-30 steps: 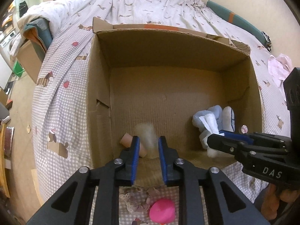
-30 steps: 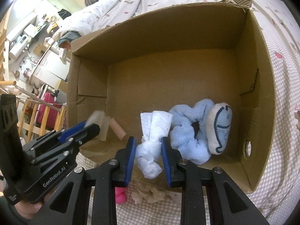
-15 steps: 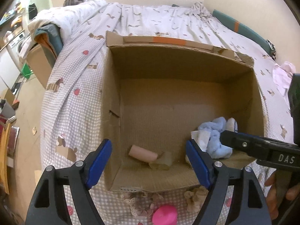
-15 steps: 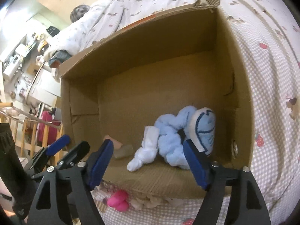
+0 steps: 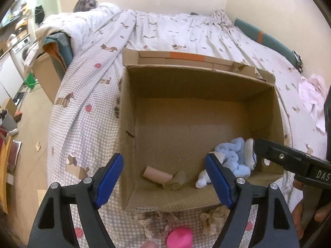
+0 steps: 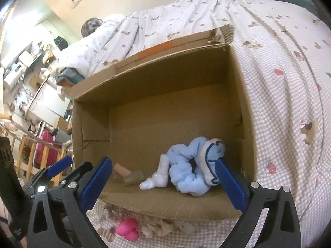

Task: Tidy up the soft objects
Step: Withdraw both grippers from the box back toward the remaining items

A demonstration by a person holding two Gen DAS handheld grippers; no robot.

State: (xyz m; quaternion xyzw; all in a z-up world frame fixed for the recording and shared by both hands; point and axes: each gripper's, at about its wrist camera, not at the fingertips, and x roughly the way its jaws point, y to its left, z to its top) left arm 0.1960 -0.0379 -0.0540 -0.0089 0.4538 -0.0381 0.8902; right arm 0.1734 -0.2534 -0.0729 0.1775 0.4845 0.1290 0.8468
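Left wrist view: both grippers spread wide and empty above the cardboard box [image 5: 128, 124].
Left gripper [image 5: 165, 177] and right gripper [image 6: 163, 181] could snag the box's near wall when reaching the pink toy [image 5: 179, 236] just outside it.

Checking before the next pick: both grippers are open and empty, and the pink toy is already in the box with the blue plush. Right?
Not quite. The pink toy lies outside the box, on the bedspread before its near edge, as the right wrist view shows. Both grippers, left and right, are open and empty; the blue plush is inside.
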